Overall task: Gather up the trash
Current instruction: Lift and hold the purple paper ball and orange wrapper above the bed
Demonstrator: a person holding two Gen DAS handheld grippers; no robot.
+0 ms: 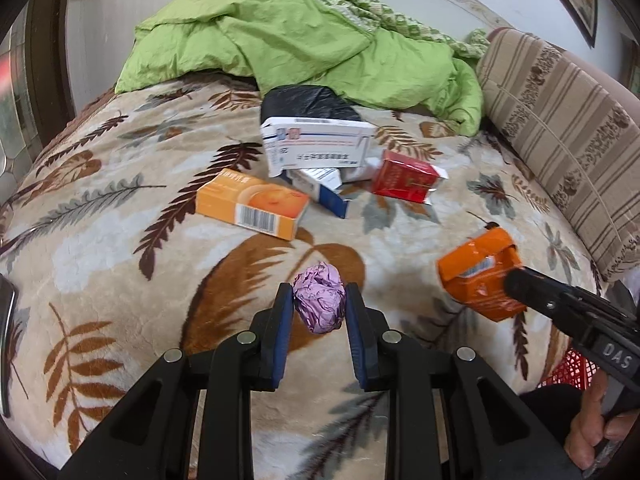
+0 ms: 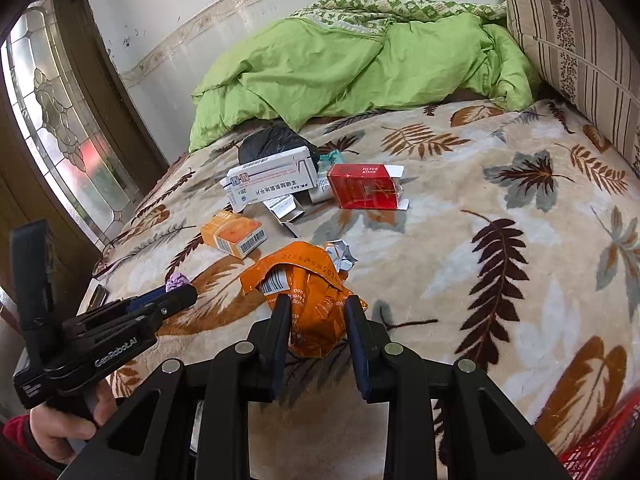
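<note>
My left gripper [image 1: 319, 300] is shut on a crumpled purple paper ball [image 1: 320, 302], just above the leaf-patterned blanket [image 1: 120, 240]. My right gripper [image 2: 316, 312] is shut on a crushed orange packet [image 2: 312, 304], also seen in the left wrist view [image 1: 478, 276]. Further back lie an orange box [image 1: 252, 208], a white medicine box [image 1: 316, 144], a red cigarette pack [image 1: 404, 176], a small blue-white box [image 1: 320, 186] and a black plastic bag [image 1: 308, 104]. A crumpled silver wrapper [image 2: 340, 254] lies behind the orange packet.
A green quilt [image 1: 300, 40] is heaped at the bed's far end. A striped cushion [image 1: 560, 120] runs along the right side. A red plastic basket [image 2: 600, 444] sits at the lower right. A window [image 2: 52, 120] is on the left.
</note>
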